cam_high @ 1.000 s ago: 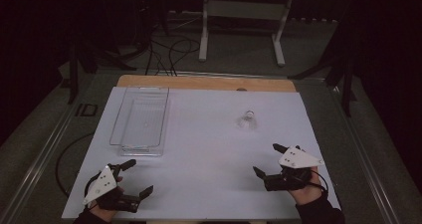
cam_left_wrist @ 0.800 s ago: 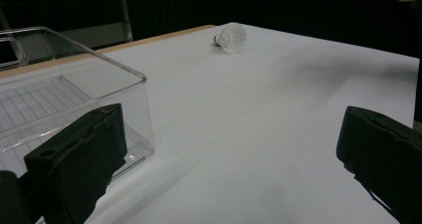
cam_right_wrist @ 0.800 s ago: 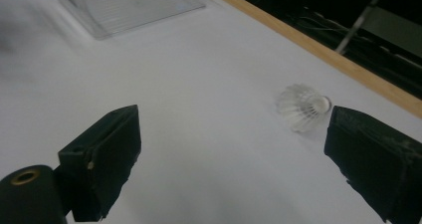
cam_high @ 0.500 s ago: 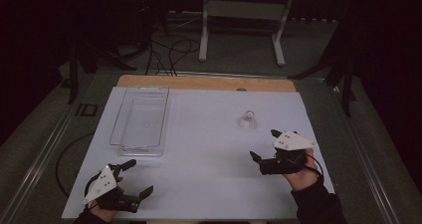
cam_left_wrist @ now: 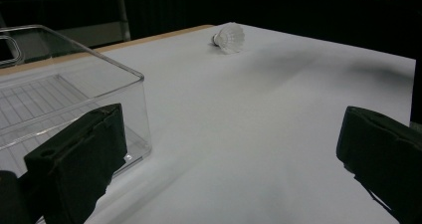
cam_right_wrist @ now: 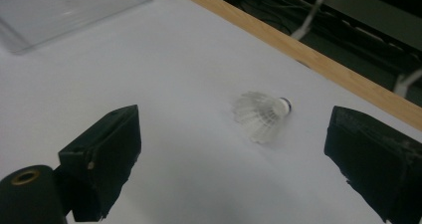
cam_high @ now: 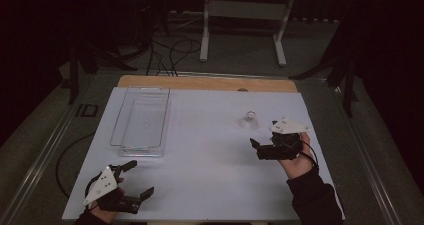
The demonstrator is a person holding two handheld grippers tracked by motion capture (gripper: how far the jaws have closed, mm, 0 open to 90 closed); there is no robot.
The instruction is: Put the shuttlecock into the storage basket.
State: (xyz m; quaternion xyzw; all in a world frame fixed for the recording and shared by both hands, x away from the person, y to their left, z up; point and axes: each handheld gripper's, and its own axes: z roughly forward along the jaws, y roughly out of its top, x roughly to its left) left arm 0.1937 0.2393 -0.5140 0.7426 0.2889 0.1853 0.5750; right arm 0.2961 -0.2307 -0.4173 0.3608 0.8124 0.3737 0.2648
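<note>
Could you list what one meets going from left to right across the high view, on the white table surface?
left gripper → clear plastic bin → shuttlecock → right gripper

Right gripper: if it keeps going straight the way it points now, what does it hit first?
Most likely the shuttlecock. It lies on its side on the white table, between the open jaws of the right gripper and a little ahead. Depth is hard to judge, so the jaws might pass over it.
</note>
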